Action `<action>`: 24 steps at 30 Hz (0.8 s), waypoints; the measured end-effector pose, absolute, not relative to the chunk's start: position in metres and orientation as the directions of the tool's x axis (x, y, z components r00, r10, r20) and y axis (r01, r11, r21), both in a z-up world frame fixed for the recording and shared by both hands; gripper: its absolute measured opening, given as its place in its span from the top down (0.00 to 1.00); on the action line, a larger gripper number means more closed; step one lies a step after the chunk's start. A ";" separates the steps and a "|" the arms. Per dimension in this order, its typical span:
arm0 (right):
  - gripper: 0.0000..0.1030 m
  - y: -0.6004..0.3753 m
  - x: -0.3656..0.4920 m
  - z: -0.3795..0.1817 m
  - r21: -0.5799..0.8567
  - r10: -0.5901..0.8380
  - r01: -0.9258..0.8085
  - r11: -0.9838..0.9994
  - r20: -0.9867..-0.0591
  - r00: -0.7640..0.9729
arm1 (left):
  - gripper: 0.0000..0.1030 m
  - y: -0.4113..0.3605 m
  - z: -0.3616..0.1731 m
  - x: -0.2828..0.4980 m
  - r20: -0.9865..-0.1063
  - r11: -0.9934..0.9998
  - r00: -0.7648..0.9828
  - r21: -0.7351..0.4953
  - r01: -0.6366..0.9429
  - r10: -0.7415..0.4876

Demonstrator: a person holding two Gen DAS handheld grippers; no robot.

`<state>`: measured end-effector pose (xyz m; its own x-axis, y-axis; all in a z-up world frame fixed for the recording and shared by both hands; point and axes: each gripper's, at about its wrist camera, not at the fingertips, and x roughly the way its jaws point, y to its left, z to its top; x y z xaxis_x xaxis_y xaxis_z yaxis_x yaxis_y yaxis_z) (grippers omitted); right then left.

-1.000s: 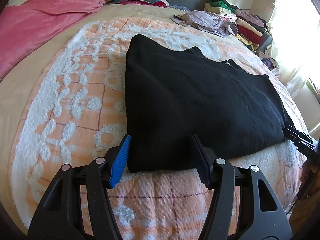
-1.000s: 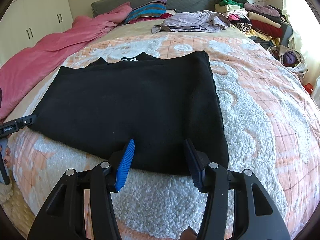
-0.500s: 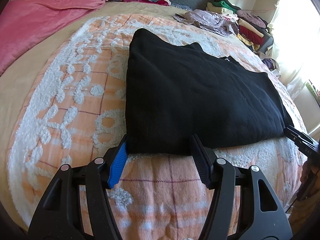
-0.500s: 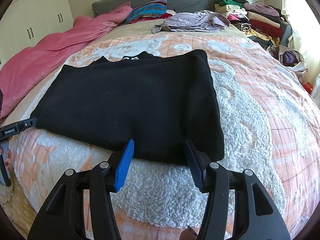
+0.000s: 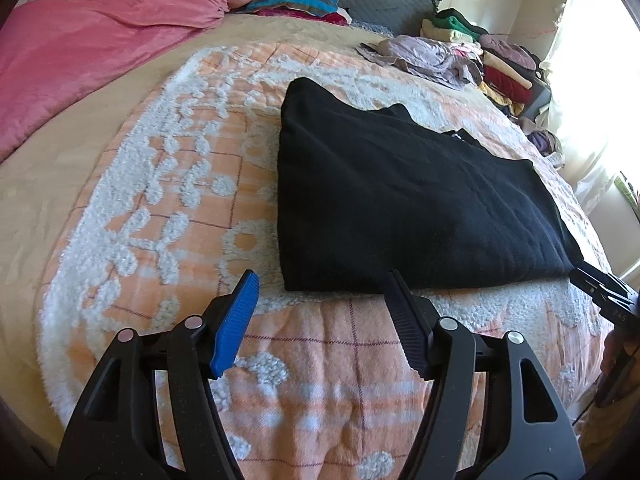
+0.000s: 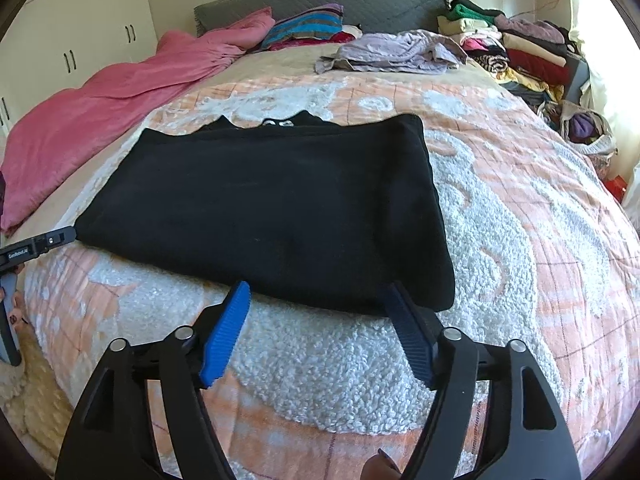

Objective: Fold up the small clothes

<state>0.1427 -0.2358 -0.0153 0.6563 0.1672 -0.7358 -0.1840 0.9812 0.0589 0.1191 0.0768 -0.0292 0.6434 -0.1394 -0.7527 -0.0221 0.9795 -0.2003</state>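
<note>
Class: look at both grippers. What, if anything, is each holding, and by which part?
Nothing. The left gripper and right gripper are both opening, empty, at the near edge of the black garment.

The black garment [image 6: 272,208] folds over itself, so its lower layers and most of a pale mark at its far edge are hidden. The hand [image 6: 10,312] holding the left tool [image 6: 38,244] is cut off by the left edge. The clothes pile [image 6: 516,48] far right is too jumbled to sort.

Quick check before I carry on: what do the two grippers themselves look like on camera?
Both match: black plastic frames with triangular cut-outs and silver pivot pins. The left gripper and right gripper carry ribbed pads, one bright blue, the other darker. The left gripper's side bears white lettering in the right view.
</note>
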 end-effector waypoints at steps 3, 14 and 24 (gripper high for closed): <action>0.17 -0.232 0.139 -0.010 0.051 0.164 -0.185 0.981 -0.725 0.670 | 0.33 0.078 -0.025 0.115 -0.748 0.980 0.651 -0.197 -0.029 -0.131; 0.07 -0.212 0.130 0.008 0.040 0.191 -0.227 0.973 -0.692 0.696 | 0.11 0.083 -0.017 0.106 -0.744 0.980 0.659 -0.191 -0.049 -0.111; 0.06 -0.189 0.131 0.021 0.034 0.225 -0.274 0.961 -0.670 0.707 | 0.09 0.094 -0.008 0.099 -0.734 0.982 0.675 -0.170 -0.081 -0.071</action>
